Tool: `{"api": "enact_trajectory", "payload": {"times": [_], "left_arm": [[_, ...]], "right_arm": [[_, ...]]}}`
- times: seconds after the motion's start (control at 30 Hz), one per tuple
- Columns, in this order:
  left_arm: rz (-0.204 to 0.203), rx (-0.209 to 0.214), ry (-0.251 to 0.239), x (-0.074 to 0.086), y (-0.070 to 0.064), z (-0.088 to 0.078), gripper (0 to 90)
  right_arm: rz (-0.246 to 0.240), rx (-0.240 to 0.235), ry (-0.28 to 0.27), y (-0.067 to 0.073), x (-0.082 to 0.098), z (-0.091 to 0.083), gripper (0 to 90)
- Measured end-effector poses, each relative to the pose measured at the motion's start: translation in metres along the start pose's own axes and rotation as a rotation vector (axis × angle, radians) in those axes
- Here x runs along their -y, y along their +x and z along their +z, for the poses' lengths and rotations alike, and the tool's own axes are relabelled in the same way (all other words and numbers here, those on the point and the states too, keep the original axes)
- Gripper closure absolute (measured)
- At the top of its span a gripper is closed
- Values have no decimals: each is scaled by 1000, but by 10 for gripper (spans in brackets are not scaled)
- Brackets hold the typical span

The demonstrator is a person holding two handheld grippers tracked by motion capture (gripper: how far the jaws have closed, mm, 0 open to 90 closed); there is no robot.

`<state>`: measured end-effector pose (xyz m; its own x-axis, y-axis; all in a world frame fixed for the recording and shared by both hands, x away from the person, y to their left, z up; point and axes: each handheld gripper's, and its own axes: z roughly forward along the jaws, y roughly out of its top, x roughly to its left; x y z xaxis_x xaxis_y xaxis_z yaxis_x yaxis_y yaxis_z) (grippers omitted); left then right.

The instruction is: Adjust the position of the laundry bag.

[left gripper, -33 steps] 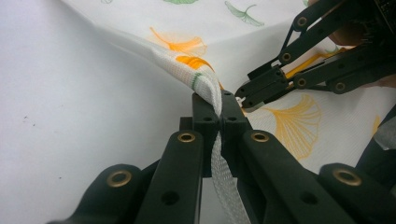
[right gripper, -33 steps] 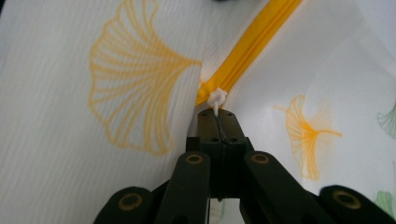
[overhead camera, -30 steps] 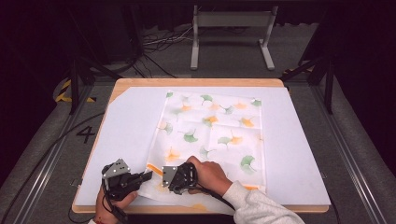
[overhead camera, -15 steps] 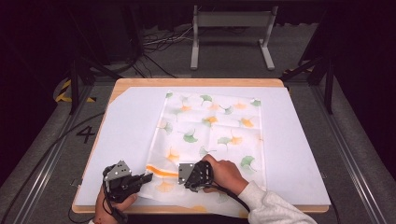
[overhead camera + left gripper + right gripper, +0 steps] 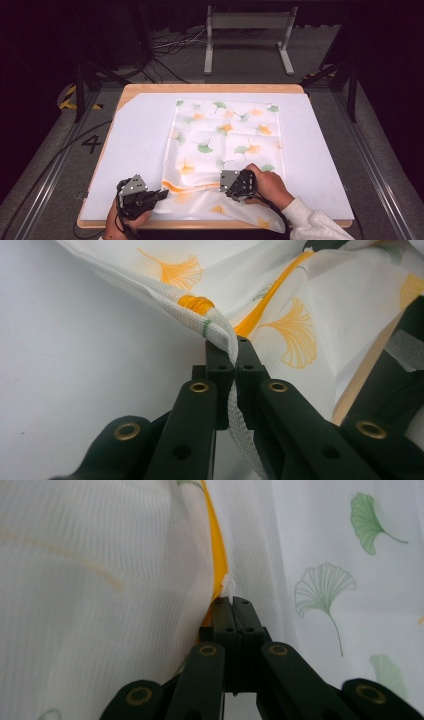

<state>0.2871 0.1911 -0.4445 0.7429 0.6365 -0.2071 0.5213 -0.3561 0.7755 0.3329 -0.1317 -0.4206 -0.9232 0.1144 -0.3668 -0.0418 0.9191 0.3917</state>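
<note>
A fold is underway: the white ginkgo-print cloth's (image 5: 227, 145) 6 o'clock edge is pinched by both closed tools, left (image 5: 235, 357) and right (image 5: 233, 605); carrying toward 12 o'clock seems called for.

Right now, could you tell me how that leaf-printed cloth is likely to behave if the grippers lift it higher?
The leaf-printed cloth probably stays floppy: it sags and creases between the left gripper and right gripper. It seems thin and light, since the print shows through its folded layer. The far part likely drags along the white table cover.
</note>
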Motion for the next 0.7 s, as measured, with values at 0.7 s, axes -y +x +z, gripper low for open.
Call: {"api": "enact_trajectory", "payload": {"times": [0.7], "left_arm": [[12, 10, 13, 1, -3, 3, 882]], "right_arm": [[55, 8, 13, 2, 59, -33, 900]]}}
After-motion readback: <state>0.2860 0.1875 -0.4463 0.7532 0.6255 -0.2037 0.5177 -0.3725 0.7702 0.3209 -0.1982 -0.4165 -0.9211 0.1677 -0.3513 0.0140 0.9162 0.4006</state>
